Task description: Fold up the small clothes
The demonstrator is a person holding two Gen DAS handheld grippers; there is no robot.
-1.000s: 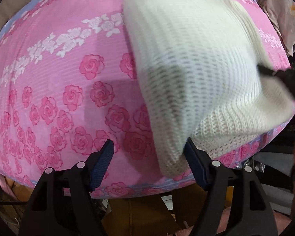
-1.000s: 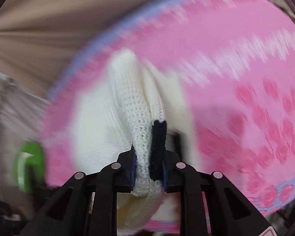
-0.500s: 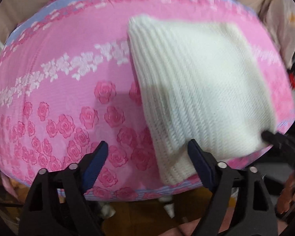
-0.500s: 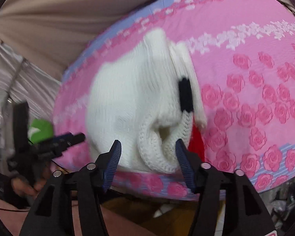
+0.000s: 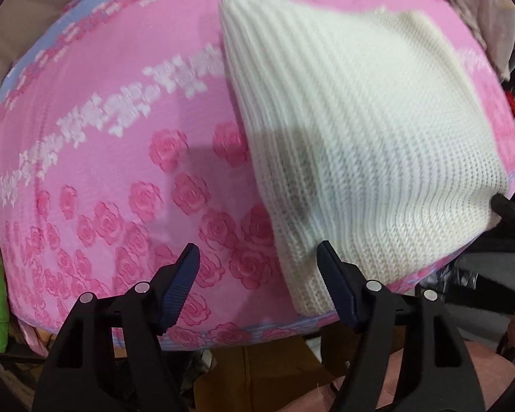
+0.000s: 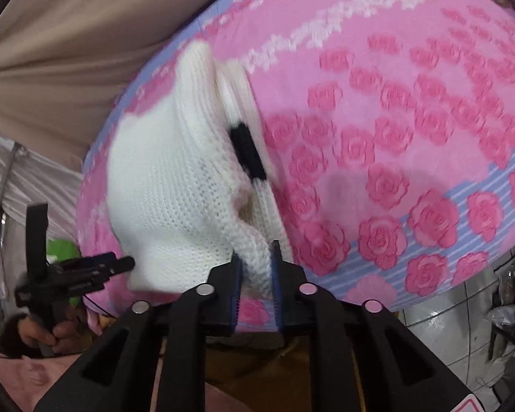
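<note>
- Left gripper (image 5: 257, 267): jaws apart, empty, beside knit's near corner.
- White knit garment (image 5: 360, 130): lay folded on the rose-print cloth (image 5: 120, 137).
- Right gripper (image 6: 255, 267): clamped on knit's edge; step judged mid-fold; next move needs carrying that edge across.

We took it for a home: a pink rose-print sheet (image 5: 127, 158) covered the work surface, beige cloth (image 6: 86, 34) hung behind, and pale floor tiles (image 6: 463, 295) showed below.

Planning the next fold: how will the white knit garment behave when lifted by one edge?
The white knit garment is probably floppy: it bunches where the right gripper pinches it. Its thick ribbed knit likely grips rather than slips.
</note>
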